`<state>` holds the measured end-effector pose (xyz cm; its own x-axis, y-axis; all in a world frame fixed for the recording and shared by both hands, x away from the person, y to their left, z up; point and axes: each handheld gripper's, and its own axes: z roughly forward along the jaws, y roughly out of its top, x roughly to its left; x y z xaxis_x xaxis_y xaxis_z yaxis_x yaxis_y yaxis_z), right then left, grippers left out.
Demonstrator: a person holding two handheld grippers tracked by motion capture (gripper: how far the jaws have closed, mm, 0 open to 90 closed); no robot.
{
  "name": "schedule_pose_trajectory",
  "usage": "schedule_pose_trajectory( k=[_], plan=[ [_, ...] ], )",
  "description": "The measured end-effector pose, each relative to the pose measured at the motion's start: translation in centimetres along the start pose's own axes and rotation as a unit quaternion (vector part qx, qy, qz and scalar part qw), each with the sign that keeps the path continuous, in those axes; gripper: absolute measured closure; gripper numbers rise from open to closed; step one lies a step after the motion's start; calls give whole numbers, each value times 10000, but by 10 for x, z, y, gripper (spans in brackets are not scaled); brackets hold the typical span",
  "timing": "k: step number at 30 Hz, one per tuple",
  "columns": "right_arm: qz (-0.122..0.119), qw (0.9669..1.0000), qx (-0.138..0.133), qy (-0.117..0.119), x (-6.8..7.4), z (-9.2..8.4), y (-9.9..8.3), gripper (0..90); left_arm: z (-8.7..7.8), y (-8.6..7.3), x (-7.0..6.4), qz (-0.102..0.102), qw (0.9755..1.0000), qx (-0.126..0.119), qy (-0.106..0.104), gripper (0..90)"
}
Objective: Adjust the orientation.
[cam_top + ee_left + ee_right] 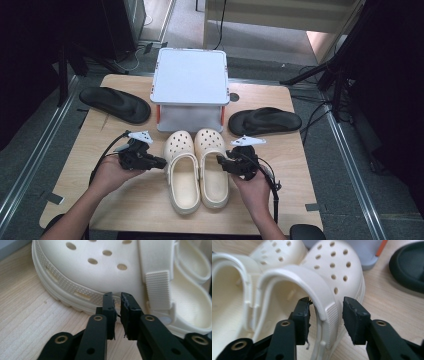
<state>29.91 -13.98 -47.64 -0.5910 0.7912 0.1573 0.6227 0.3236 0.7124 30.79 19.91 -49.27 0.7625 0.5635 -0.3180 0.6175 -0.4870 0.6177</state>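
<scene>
Left clog: cream, perforated toe, lies flat on the wooden counter, toe pointing at the stand, touching its partner along the inner side.
Right clog: cream, same pattern, just beside the left clog, heel toward the person.
Left gripper: held in the left hand, tips at the outer side of the left clog. In the left gripper view its fingers stand a narrow slit apart with nothing between them, right at the clog's ribbed sole edge.
Right gripper: held in the right hand, at the outer side of the right clog. In the right gripper view its fingers stand moderately wide, one on either side of the clog's heel strap, and do not press on it.
Stand: pale grey two-level shelf with orange posts, just behind the clog toes.
Black sandal, left: left of the stand, well apart from the clogs.
Black sandal, right: right of the stand.
</scene>
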Motion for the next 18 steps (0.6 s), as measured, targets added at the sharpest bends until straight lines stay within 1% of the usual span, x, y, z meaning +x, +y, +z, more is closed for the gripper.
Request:
schedule_pose_trajectory(
  k=[1, 2, 3, 4, 6, 7, 8, 11, 12, 14, 15, 16, 17, 18],
  plan=[
    [27, 9999, -72, 68, -1, -3, 1, 579, -2, 1, 0, -14, 10000, -26, -2, 794],
    [80, 9997, -137, 184, -3, -6, 1, 577, -4, 1, 0, 4, 10000, -60, 12, 782],
    [139, 9993, -162, 292, -4, -8, 2, 571, -6, 2, 0, -18, 10000, -94, -21, 776],
    [153, 9991, -186, 346, -5, -9, 2, 568, -8, 2, 0, -17, 9999, -132, 9, 759],
    [117, 9991, -194, 363, -4, -13, 2, 568, -11, 3, -1, -28, 9998, -191, 43, 731],
    [138, 9989, -205, 400, -3, -15, 2, 566, -12, 4, 0, -41, 9998, -201, 47, 700],
    [126, 9987, -238, 438, -2, -17, 2, 563, -13, 4, 1, -67, 9998, -198, -6, 677],
    [60, 9983, -305, 500, 2, -24, 2, 562, -16, 5, 1, -79, 9997, -213, 45, 611],
    [23, 9981, -327, 514, 4, -25, 2, 559, -17, 6, 2, -111, 9997, -213, 15, 575],
    [-2, 9979, -342, 553, 7, -28, 2, 558, -19, 10, 5, -293, 9993, -239, -74, 512],
    [-22, 9977, -355, 585, 9, -29, 2, 557, -21, 11, 5, -363, 9988, -303, -112, 484],
    [-36, 9975, -386, 584, 11, -30, 2, 555, -22, 13, 5, -367, 9987, -354, -77, 472],
    [-65, 9973, -419, 593, 12, -31, 1, 555, -23, 15, 5, -319, 9988, -379, -37, 458],
    [-65, 9973, -380, 618, 14, -31, 1, 555, -25, 16, 5, -261, 9988, -403, -23, 445]
  ],
)
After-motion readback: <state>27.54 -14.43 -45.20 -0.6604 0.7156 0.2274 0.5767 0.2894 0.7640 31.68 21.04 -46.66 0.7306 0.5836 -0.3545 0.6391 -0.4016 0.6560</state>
